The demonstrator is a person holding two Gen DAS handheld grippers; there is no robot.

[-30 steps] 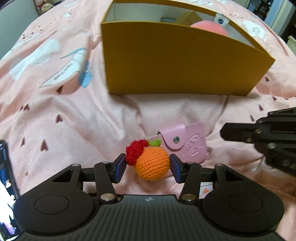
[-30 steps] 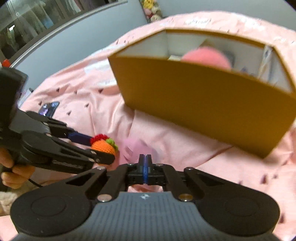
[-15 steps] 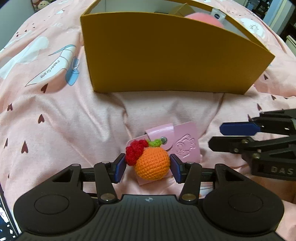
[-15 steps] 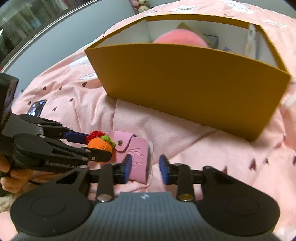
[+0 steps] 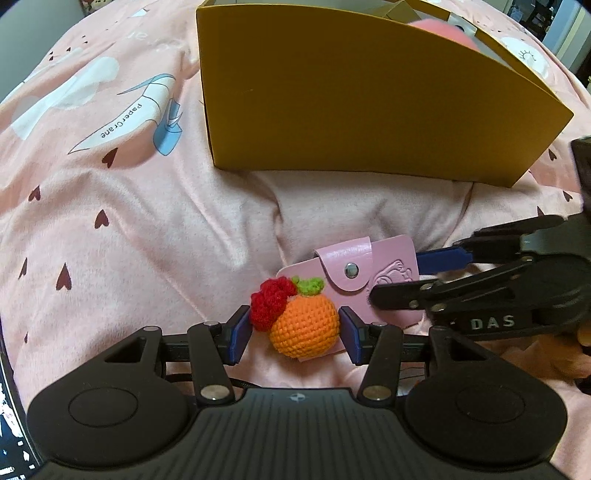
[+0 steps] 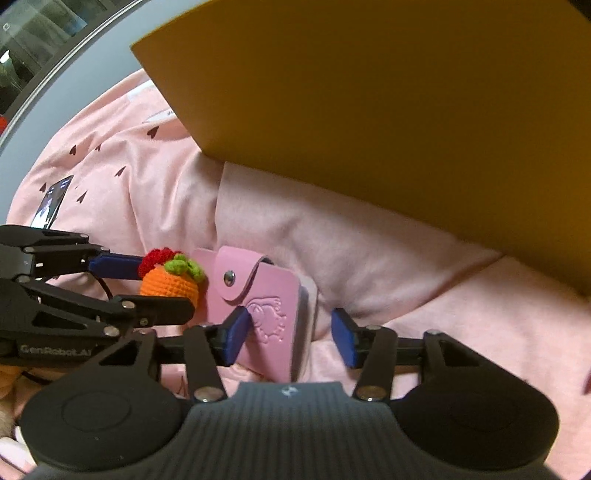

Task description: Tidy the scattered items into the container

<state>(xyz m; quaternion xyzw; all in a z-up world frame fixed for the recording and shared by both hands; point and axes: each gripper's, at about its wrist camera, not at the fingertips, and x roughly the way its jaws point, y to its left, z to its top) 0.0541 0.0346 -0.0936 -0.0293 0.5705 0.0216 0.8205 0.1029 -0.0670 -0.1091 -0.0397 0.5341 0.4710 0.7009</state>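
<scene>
A crocheted orange [image 5: 303, 326] with a red flower and green leaf sits between the pads of my left gripper [image 5: 294, 332], which is shut on it just above the pink bedspread. The same orange [image 6: 168, 282] shows in the right wrist view, in my left gripper [image 6: 166, 288]. Right behind it lies a pink snap wallet [image 5: 388, 254]. My right gripper [image 6: 291, 336] is low over this wallet [image 6: 269, 295], its jaws opening. The wallet lies between the fingers, and the right pad stands apart from it. A mustard-yellow box [image 5: 351, 103] stands open-topped beyond.
A pink round thing [image 5: 439, 27] peeks over the box rim. A phone [image 6: 51, 203] lies on the bedspread to the left. The box's wall [image 6: 369, 110] looms close above my right gripper. My right gripper [image 5: 395, 278] reaches in from the right.
My right gripper has come down onto the pink wallet, and its jaws have gone from shut to apart around it. The left gripper keeps the orange, hardly moved.
</scene>
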